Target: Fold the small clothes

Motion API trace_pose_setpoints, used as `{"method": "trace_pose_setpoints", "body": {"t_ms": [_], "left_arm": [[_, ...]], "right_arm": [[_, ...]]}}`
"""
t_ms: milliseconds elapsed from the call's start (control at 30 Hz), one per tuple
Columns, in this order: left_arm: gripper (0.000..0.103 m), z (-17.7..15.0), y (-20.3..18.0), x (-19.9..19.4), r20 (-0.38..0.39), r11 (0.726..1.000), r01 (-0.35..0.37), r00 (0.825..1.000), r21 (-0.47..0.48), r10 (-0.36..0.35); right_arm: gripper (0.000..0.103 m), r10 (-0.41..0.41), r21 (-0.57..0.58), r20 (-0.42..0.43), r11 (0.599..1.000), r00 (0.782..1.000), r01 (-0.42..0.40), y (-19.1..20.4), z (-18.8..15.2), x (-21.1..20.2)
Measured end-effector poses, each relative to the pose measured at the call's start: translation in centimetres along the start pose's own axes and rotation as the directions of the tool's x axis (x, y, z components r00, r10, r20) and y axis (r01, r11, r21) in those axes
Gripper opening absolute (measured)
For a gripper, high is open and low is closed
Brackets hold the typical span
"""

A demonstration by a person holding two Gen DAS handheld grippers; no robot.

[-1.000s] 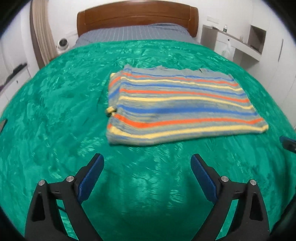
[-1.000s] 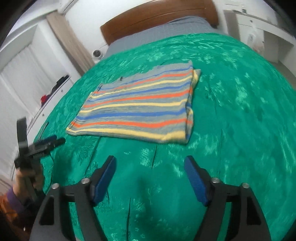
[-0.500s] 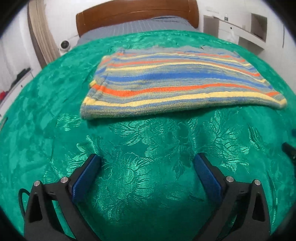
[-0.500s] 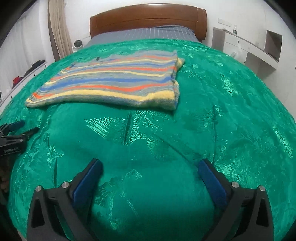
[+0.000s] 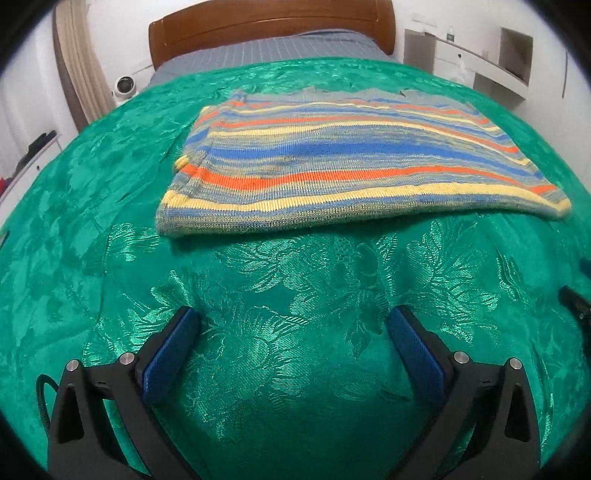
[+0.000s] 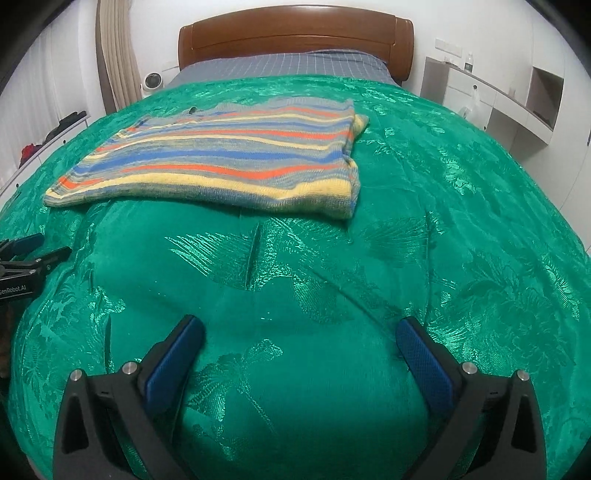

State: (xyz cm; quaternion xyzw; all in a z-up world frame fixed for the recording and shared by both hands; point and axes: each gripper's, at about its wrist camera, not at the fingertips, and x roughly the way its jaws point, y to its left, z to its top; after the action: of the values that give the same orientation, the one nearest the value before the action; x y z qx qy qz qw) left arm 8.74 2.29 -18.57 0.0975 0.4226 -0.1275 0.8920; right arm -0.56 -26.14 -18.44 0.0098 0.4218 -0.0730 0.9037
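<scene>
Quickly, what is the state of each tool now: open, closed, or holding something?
Left tool: open, empty; its jaws have just been opening, nothing between them.
Right tool: open, empty; its jaws have just been opening, nothing between them.

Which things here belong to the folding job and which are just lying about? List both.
Belongs to the job:
- striped knit garment, lying flat on the green bedspread
- left gripper, open, nothing between its jaws
- right gripper, open, nothing between its jaws

Just lying about:
- small white round device beside the headboard
- bottle on the white shelf
</scene>
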Motion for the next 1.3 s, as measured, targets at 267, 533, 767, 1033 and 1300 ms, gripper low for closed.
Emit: {"method": "trace_pose_setpoints", "body": {"t_ms": [267, 533, 767, 1033, 1300], "left_arm": [[0.102, -0.02, -0.01, -0.01, 0.001, 1.0, 0.0, 1.0, 0.0, 0.0], [0.102, -0.03, 0.01, -0.02, 0.001, 1.0, 0.001, 1.0, 0.0, -0.001], [0.102, 0.0, 0.0, -0.02, 0.001, 1.0, 0.001, 1.0, 0.001, -0.001], [0.102, -0.02, 0.01, -0.03, 0.001, 1.0, 0.001, 1.0, 0.001, -0.001], [0.102, -0.04, -0.02, -0.04, 0.001, 1.0, 0.0, 1.0, 0.001, 0.0]], "right_arm": [[0.103, -0.014, -0.009, -0.011, 1.0, 1.0, 0.014, 0.24, 0.05, 0.18], [0.103, -0.021, -0.012, -0.019, 1.0, 1.0, 0.021, 0.4, 0.1, 0.3], [0.103, -0.026, -0.015, -0.024, 1.0, 0.999, 0.026, 0.52, 0.12, 0.35], [0.103, -0.028, -0.015, -0.023, 1.0, 0.999, 0.027, 0.55, 0.11, 0.37], [0.103, -0.028, -0.015, -0.024, 0.999, 0.999, 0.028, 0.54, 0.08, 0.38]]}}
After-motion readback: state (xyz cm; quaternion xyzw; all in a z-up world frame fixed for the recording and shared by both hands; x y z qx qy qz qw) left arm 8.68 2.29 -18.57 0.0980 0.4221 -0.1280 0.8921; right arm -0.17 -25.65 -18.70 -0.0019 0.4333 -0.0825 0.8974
